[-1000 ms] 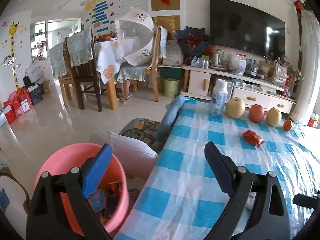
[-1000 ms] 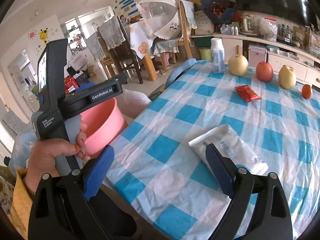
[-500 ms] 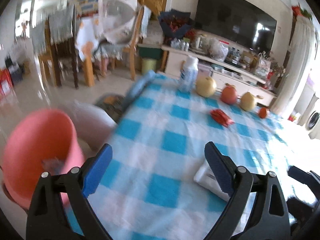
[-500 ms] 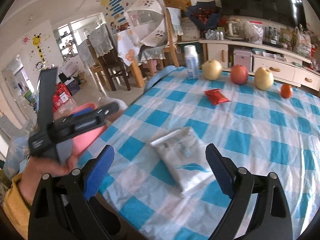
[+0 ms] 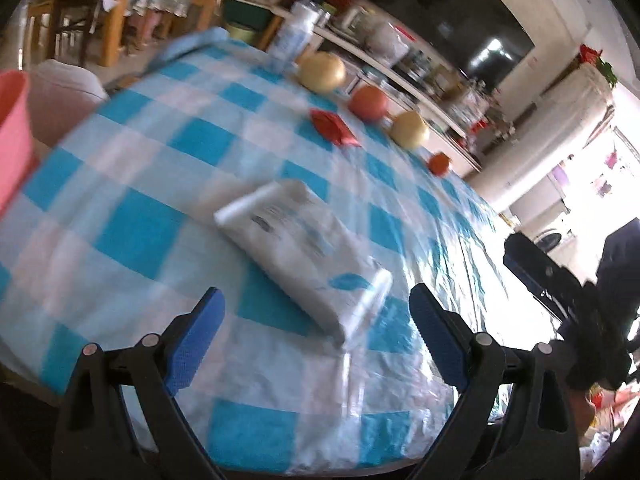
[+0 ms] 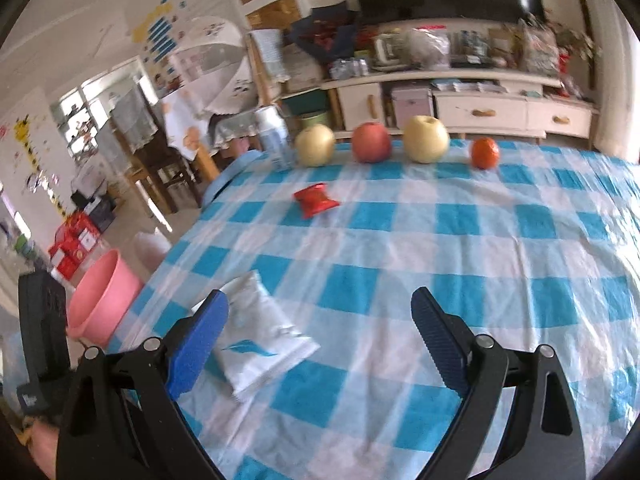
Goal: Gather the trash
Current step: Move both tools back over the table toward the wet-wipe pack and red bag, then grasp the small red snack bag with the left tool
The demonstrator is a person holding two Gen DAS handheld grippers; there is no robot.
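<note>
At the far left, off the table's edge, we saw a pink bin (image 6: 105, 294), and just right of it our left gripper (image 5: 316, 330) hung with fingers spread and empty over the near end of a flat white packet (image 5: 304, 248) lying on the blue-checked tablecloth (image 6: 460, 240). Further right, our right gripper (image 6: 320, 334) was likewise spread and holding nothing, with a crumpled red wrapper (image 6: 315, 205) lying farther back. We judged the packet light, soft and slippery, best pinched across its near sealed edge.
</note>
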